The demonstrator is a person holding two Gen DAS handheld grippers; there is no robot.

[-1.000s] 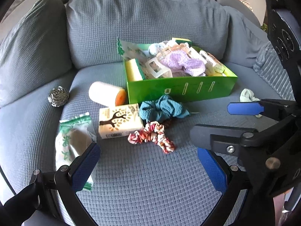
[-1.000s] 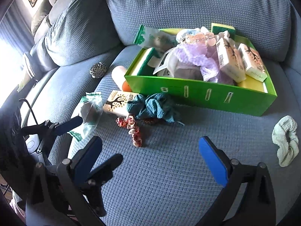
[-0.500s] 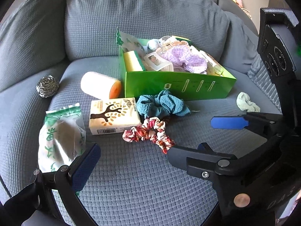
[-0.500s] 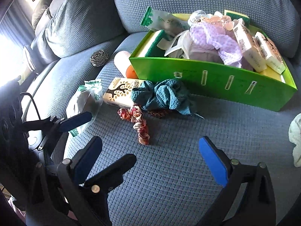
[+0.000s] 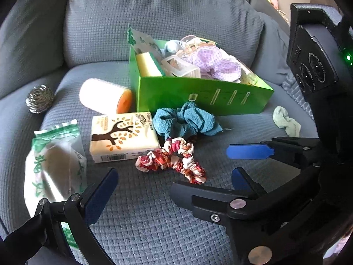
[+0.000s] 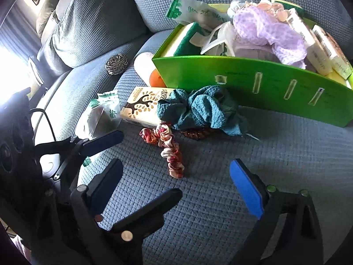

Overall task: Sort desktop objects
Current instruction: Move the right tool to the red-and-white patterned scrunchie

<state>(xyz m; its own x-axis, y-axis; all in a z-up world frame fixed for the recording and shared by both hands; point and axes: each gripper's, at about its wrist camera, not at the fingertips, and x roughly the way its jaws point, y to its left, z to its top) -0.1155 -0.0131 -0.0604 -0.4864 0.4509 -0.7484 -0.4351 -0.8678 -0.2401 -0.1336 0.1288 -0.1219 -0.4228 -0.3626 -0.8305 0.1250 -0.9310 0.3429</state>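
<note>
Nearby, red-patterned scrunchie (image 6: 167,145) — crumpled, apparently twisted

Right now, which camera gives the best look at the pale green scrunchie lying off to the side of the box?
The left wrist view. The pale green scrunchie lies there in full on the sofa cushion, beside the near corner of the green box. The right wrist view does not show it at all; its frame ends at the box's end.
</note>
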